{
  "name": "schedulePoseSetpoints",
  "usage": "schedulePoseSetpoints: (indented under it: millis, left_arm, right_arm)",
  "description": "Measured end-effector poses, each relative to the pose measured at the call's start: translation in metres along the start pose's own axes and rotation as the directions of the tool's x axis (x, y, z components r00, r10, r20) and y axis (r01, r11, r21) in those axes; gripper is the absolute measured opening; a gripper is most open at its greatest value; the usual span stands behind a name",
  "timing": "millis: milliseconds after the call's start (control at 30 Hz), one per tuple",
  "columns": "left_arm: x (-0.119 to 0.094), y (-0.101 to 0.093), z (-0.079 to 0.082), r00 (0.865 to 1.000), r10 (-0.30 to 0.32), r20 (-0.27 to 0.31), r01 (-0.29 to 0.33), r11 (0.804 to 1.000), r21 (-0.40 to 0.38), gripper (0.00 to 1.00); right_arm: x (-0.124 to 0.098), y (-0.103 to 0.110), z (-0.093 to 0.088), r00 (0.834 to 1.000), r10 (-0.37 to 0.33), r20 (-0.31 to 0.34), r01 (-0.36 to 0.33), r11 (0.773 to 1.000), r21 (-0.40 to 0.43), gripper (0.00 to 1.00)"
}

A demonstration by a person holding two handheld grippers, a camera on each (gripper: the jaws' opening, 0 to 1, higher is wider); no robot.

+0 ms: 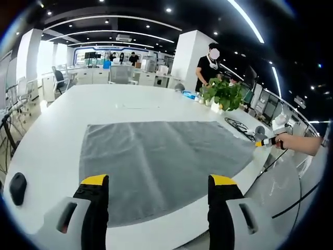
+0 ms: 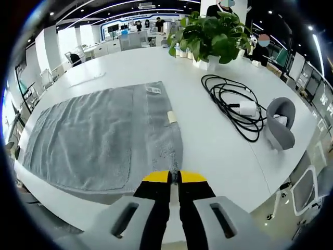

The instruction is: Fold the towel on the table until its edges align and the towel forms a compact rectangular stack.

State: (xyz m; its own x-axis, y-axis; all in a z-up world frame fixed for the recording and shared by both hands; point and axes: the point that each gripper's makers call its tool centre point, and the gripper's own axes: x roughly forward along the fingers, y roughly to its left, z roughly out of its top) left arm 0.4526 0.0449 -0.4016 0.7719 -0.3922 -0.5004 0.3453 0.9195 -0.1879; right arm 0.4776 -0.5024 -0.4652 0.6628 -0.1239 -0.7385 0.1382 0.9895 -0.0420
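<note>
Over the near edge of the white table (image 1: 62, 109), in the left gripper view, the left gripper (image 1: 160, 182) hovers with its yellow-tipped jaws spread wide and nothing between them. Beyond them the grey towel (image 1: 156, 156) lies spread flat and unfolded, its near hem close to the table edge. At the far right the right gripper (image 1: 266, 141) shows small in a person's hand (image 1: 299, 143), at the towel's corner. A potted plant (image 1: 223, 94) stands further back, and a dark computer mouse (image 1: 17, 187) sits at the near left

Seen from the right gripper view, the right gripper (image 2: 174, 177) has its jaws pressed together right at the towel's (image 2: 93, 140) near corner; whether cloth is pinched between them I cannot tell. A small label (image 2: 153, 89) marks the far hem. A coiled black cable (image 2: 234, 107), a grey headset (image 2: 281, 122) and the plant (image 2: 208, 34) lie off to the right, well apart from the towel

The towel looks soft, light and limp, so it should drape and sag rather than hold shape; I'd judge the two near corners the best places to grip, lifting both together so the edges meet evenly
</note>
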Motion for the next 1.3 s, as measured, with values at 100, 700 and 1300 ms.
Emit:
schedulePoseSetpoints:
  millis: [100, 700, 1300]
  left_arm:
    - [0.001, -0.001, 0.0, 1.0, -0.002, 0.001, 0.002, 1.0, -0.004, 0.8]
    - [0.002, -0.009, 0.002, 0.999, -0.03, 0.019, 0.03, 0.999, -0.017, 0.79]
    - [0.0, -0.005, 0.001, 1.0, -0.016, 0.023, 0.017, 1.0, -0.026, 0.78]
  right_arm:
    - [-0.006, 0.011, 0.013, 0.999, 0.028, 0.04, -0.028, 1.0, 0.007, 0.02]
    - [-0.021, 0.098, 0.057, 0.948, 0.288, 0.138, -0.282, 0.957, -0.067, 0.02]
    - [-0.036, 0.167, 0.063, 0.899, 0.416, 0.134, -0.393, 0.904, -0.171, 0.02]
